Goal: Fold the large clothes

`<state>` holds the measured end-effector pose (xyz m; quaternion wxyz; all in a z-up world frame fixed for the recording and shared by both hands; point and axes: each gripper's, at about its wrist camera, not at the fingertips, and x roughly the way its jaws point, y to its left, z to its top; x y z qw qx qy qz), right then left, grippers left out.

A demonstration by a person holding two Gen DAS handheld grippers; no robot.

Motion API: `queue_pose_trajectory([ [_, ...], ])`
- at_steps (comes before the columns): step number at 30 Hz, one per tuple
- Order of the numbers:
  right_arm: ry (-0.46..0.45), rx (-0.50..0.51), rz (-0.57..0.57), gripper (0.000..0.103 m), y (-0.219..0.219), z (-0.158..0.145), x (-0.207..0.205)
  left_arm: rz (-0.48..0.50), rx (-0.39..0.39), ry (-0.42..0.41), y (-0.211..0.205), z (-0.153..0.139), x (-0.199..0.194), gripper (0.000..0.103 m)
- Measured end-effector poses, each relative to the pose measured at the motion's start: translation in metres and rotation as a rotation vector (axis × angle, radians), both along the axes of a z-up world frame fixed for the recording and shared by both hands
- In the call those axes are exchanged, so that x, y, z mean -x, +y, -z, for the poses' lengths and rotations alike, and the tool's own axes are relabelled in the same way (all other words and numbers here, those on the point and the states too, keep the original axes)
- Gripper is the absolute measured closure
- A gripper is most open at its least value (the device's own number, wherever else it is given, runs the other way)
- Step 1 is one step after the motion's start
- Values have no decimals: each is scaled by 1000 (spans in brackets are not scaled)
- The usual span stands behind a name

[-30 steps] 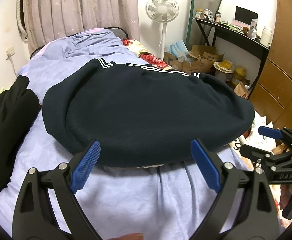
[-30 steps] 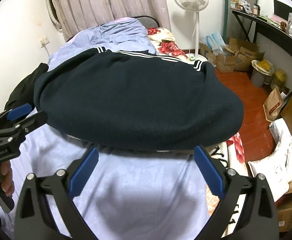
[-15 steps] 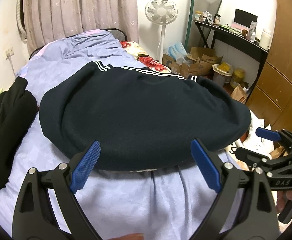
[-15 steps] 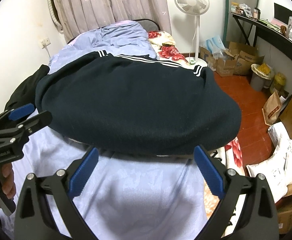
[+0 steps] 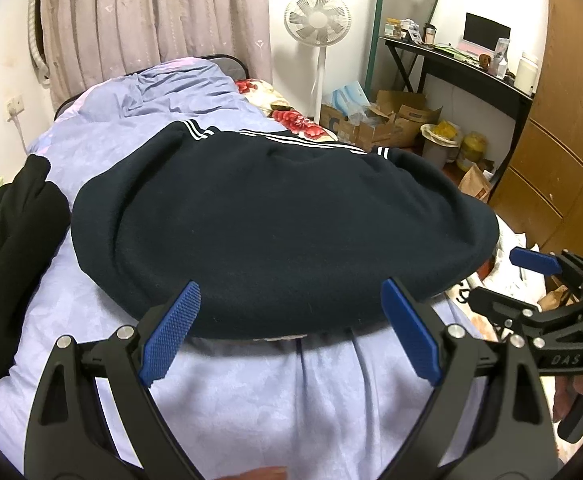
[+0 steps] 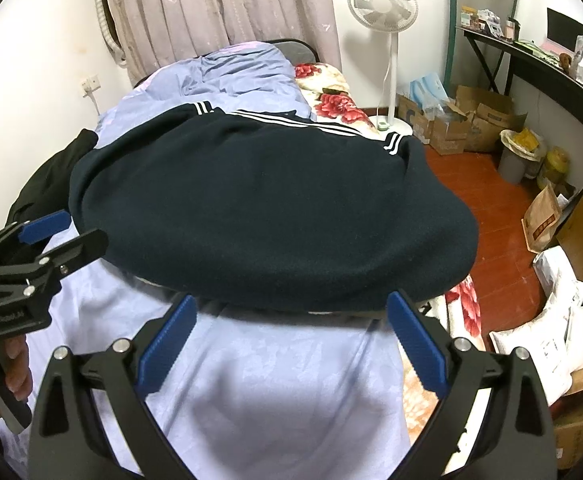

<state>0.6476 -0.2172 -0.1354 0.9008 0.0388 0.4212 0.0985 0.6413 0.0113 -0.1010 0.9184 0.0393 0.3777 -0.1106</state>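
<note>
We hover both tools, left gripper [image 5: 291,320] and right gripper [image 6: 291,324], jaws spread wide and empty, at the near hem of the navy sweater [image 5: 275,224] spread on the bed [image 5: 291,400]. A shallow bite here might snag the lilac sheet too.

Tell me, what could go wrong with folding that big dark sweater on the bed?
The navy sweater hangs past the right edge of the bed, so a tug could slide it down to the floor. Both the left tongs and the right tongs are open and hold nothing, so a grab might pinch the lilac sheet along with the hem. The black garment lies close on the left and could get caught in.
</note>
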Motion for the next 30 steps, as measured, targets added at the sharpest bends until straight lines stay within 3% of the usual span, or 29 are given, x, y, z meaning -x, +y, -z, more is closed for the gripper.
queue_pose_trajectory([
  [23, -12, -8, -7, 8, -5, -4, -1, 9, 4, 25, -1, 5, 4, 13],
  [30, -29, -3, -16, 6, -4, -5, -2, -15, -17, -26, 1, 2, 9, 13],
])
